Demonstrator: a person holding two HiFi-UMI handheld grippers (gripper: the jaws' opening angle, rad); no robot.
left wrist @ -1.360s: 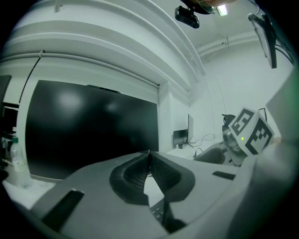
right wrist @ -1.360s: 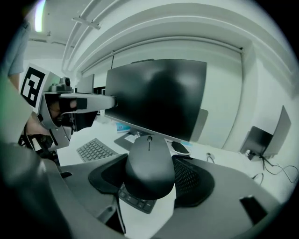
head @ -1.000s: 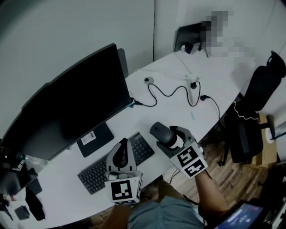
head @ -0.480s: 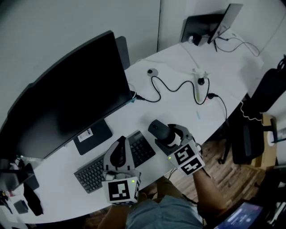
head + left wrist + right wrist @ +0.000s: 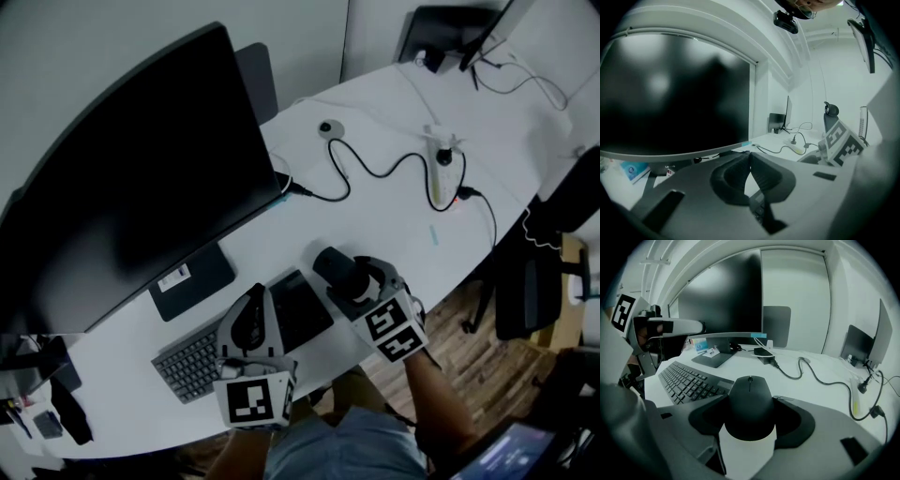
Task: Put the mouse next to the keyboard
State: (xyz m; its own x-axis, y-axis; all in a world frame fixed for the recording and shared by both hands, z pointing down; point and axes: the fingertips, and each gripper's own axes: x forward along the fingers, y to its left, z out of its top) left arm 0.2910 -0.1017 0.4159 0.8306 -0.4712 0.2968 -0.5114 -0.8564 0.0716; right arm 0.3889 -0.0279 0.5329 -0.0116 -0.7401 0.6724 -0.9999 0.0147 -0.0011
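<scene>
The black mouse sits between the jaws of my right gripper, which is shut on it, just off the right end of the black keyboard. In the right gripper view the mouse fills the gap between the jaws, with the keyboard to its left. Whether the mouse rests on the white table I cannot tell. My left gripper hangs over the keyboard's middle, hiding part of it. Its jaws are shut with nothing held, as the left gripper view shows.
A large dark monitor on a stand stands behind the keyboard. A black cable runs to a white power strip at the back right. A laptop sits farther back. A black chair stands off the table's right edge.
The head view has swung, so everything sits a little differently in frame. The right gripper still holds the mouse by the keyboard's right end; the left gripper has hardly moved.
</scene>
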